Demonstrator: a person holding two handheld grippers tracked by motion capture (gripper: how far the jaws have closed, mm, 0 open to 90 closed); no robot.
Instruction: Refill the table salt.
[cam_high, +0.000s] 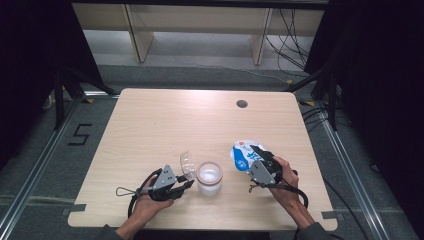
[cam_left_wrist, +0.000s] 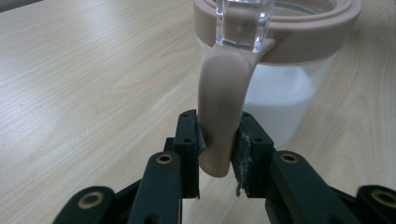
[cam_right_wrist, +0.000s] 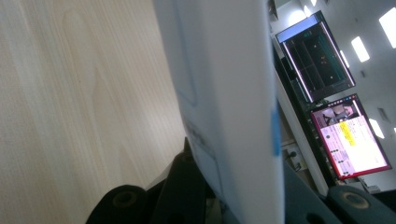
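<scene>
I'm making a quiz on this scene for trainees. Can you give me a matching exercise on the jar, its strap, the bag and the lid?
Things:
1. jar
2. pink strap
3. white and blue bag
4. clear lid

States:
a. clamped in the right gripper
b. flipped open beside the rim
c. pinched in the left gripper
d. standing on the table, white powder inside

Pairs: 1-d, 2-c, 3-a, 4-b

Pink-rimmed clear jar (cam_high: 209, 177), white powder; blue-and-white pouch (cam_high: 244, 155); pale wood table (cam_high: 165, 125).
</scene>
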